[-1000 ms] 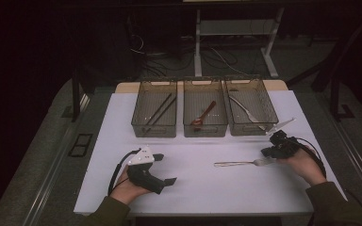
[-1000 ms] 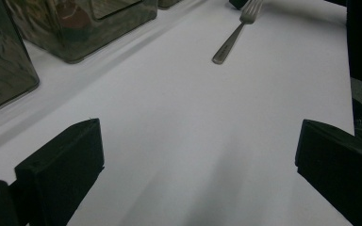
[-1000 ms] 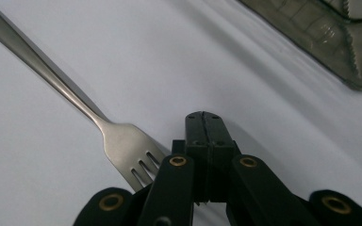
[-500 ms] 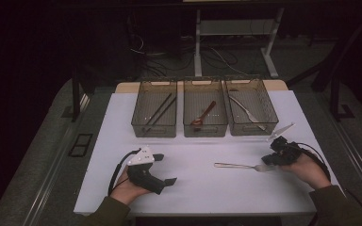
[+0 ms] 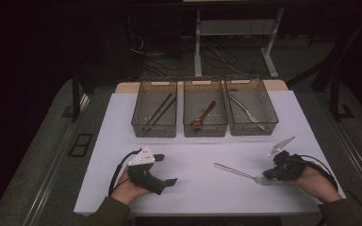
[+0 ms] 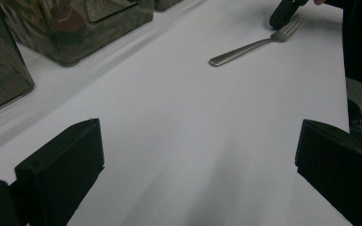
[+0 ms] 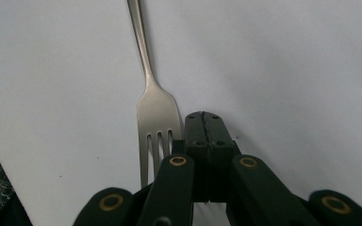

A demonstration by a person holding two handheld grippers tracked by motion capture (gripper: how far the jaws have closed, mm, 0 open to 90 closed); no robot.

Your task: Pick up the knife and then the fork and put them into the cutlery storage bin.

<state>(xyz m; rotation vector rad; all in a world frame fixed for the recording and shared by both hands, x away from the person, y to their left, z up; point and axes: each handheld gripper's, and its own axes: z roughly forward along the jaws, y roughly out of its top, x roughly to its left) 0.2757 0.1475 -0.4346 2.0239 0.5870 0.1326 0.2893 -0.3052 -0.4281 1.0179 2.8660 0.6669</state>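
While the right gripper (image 7: 204,125) has its jaws pressed flat together with nothing pinched between them, its tip sits just beside the tines of the fork (image 7: 156,113), close enough that I can't tell if it's actually touching. That fork (image 5: 241,172) lies flat on the white table cover (image 5: 193,188), near the front right, handle pointing left and a bit away from the person.

Over on the other side, the left gripper (image 5: 162,172) has its jaws spread wide over bare cover, holding nothing, well apart from the fork.

Room-wise: lots of open white surface between the two grippers. The right hand (image 5: 313,181) is close to the cover's right and front edges. Three mesh bins (image 5: 205,127) line the far side, well clear of the fork.

Compared with a second ago, the right gripper has slid toward the person and down along the fork's head end; the fork itself looks about where it was, and the left gripper hasn't budged.
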